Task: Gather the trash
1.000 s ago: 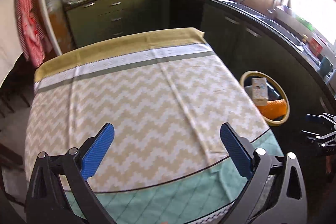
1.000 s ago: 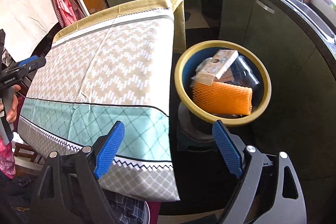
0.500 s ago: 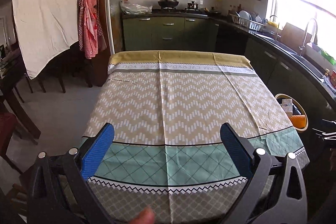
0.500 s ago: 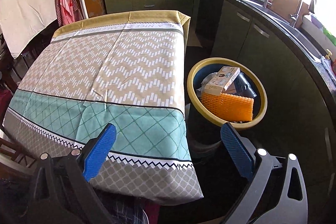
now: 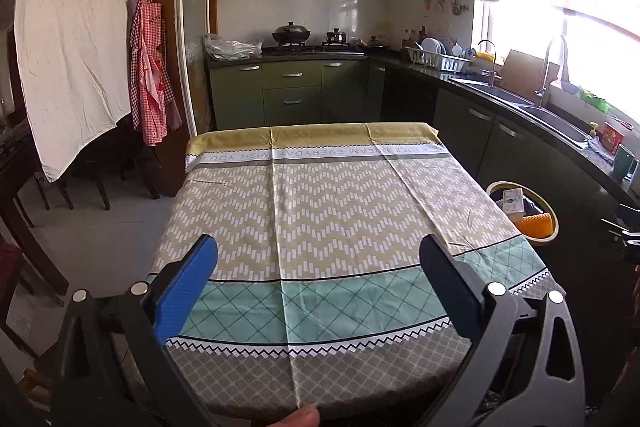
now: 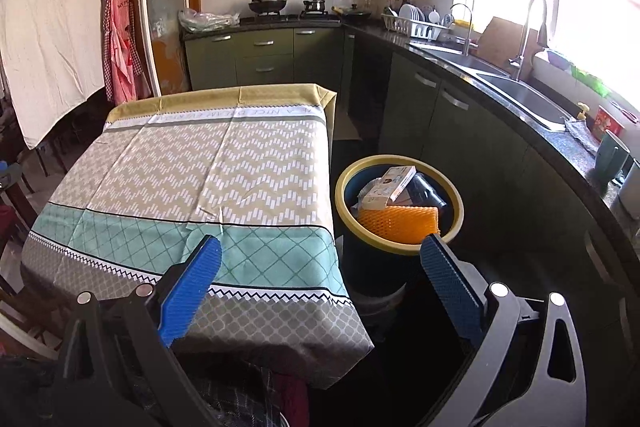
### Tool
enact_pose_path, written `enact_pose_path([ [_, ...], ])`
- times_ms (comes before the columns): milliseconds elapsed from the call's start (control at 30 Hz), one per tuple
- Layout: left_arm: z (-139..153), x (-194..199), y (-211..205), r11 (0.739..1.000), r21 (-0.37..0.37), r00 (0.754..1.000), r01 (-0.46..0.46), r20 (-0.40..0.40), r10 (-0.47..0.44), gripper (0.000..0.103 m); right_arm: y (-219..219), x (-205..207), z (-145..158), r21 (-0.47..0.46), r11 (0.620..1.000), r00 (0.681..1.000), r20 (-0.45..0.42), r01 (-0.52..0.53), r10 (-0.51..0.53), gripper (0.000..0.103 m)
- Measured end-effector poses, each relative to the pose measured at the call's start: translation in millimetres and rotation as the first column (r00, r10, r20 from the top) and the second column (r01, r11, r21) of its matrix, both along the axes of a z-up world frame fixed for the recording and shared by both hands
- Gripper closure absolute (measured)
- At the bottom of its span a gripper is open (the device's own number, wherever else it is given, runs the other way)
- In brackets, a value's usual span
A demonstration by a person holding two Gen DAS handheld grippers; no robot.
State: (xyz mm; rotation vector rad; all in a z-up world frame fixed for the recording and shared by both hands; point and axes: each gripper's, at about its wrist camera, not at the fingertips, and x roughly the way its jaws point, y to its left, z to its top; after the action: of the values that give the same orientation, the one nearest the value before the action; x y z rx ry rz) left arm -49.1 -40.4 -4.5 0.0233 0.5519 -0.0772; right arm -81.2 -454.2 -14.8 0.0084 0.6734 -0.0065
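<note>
Orange netting [image 6: 396,225], a carton [image 6: 394,183] and dark plastic fill the bin [image 6: 344,187] just beside the table [image 6: 200,163], whose cloth looks bare. Both the left gripper [image 5: 320,287] and right gripper [image 6: 320,285] gape wide, holding nothing. Collecting seems finished.

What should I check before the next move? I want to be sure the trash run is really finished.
1. Tablecloth free of trash: ok.
2. Trash bin holds the orange foam net and carton: ok.
3. Left gripper jaws open, nothing between them: ok.
4. Right gripper jaws open, nothing between them: ok.
5. Floor around the bin free of trash: cannot tell, too dark.
</note>
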Motion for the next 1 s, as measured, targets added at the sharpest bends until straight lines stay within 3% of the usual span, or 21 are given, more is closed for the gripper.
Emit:
enact_pose_path([
  [300, 3.9, -11.2, 5.1, 0.999, 0.008, 0.999, -0.038, 0.015, 0.038, 0.007, 8.0, -29.2, 24.7, -0.007, 1.000, 0.997, 0.075, -0.017, 0.017, 0.005],
  [1000, 3.4, -12.8, 7.5, 0.998, 0.031, 0.998, -0.056, 0.000, 0.056, 0.007, 13.1, -16.2, 20.9, 0.002, 0.999, 0.998, 0.058, -0.032, 0.032, 0.005],
])
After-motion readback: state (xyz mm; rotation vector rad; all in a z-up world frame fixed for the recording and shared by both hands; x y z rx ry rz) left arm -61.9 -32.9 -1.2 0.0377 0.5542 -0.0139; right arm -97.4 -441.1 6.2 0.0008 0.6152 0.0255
